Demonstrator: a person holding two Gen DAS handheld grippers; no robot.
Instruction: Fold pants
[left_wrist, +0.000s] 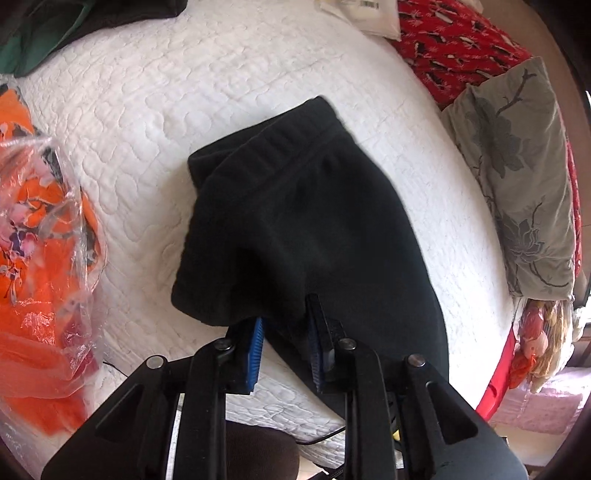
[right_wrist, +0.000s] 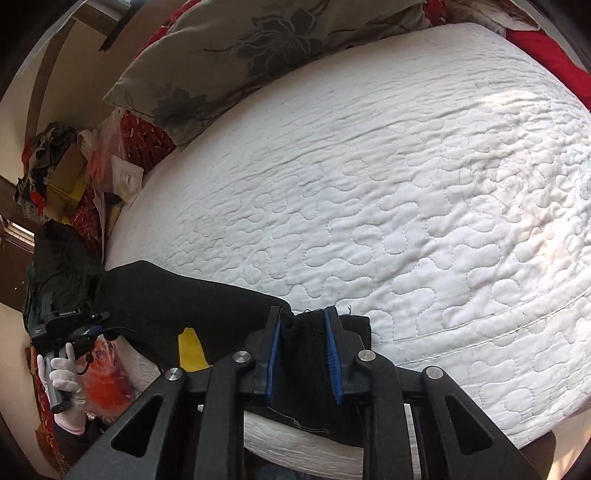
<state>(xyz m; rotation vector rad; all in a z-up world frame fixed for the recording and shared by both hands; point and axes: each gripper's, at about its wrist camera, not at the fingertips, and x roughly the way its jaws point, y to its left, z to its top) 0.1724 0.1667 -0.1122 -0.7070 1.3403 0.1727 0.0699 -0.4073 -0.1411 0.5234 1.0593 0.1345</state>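
the black pants (left_wrist: 314, 229) lie on the white quilted bed (left_wrist: 184, 92), and everything below is placed against them. in the left wrist view their waistband end sits far from the camera, toward the grey flowered pillow (left_wrist: 517, 177), and the cloth runs back toward the near edge of the bed, so the long axis runs from the waistband end to the near edge, roughly in line with the way the tongs point.

the left gripper (left_wrist: 286, 328) stands at the near edge of the pants with its jaws narrowed; black cloth fills the gap between the blue pads, so it seems to have a fold of the fabric pinched, though the far pad tips are buried in cloth and contact is hard to confirm. the right gripper (right_wrist: 303, 325) is likewise nearly closed on a bunch of black cloth at the leg end, near the bed's edge, with loose threads showing.

both hands are at the near end, so the coming fold likely carries that end toward the waistband.

the leg hems are hidden under the tongs. the orange packet in clear plastic (left_wrist: 40, 258) lies well off to one side of the pants.
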